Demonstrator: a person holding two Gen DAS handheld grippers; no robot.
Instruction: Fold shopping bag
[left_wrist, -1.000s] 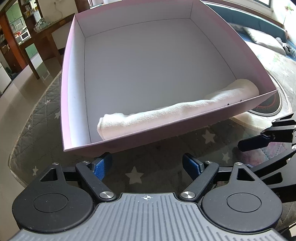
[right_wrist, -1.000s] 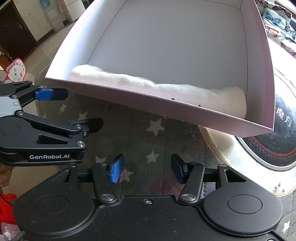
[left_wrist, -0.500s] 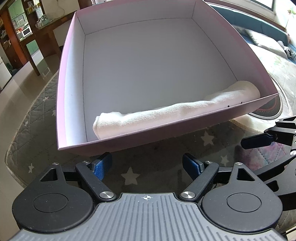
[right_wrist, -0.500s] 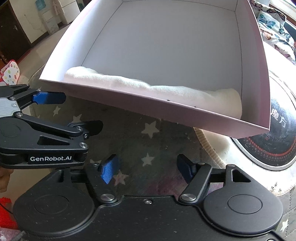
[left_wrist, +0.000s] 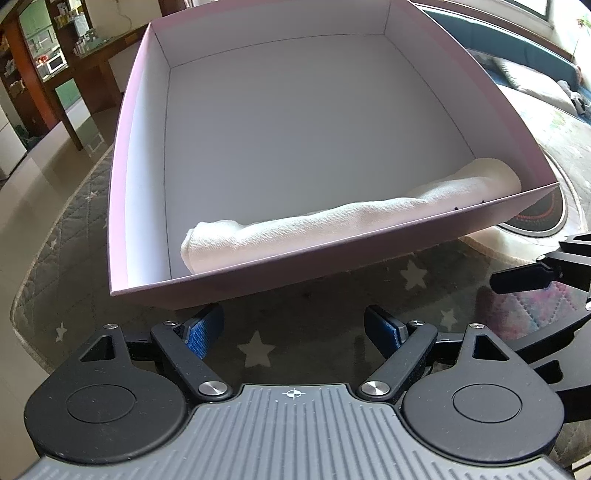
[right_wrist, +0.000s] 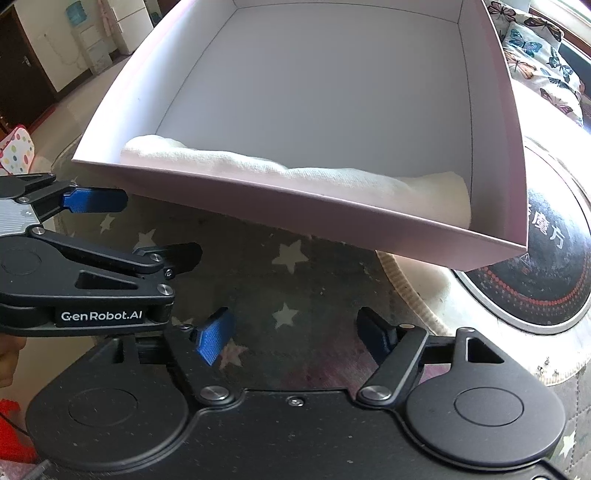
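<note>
Nearest, the left gripper hangs with its jaws wide apart and nothing between them, angled down over a grey quilted mat printed with pale stars. Its blue left pad sits just under the near corner of the box, though contact cannot be judged. Beside it the right gripper also stands apart; its jaws have just been opening, and only bare mat shows between them. Each gripper appears at the edge of the other's view, close side by side but not touching.

Just beyond both, a shallow pink box with a white inside rests on the mat, its near wall facing the grippers. Inside, lying along that near wall and touching it, is the bag: a white cloth roll running nearly the width of the box. The rest of the box floor is bare.

To the right, partly under the box's corner, lies a round dark disc ringed with red dots. Farther off, a wooden table stands at the left, and a butterfly-print cushion lies at the right.
</note>
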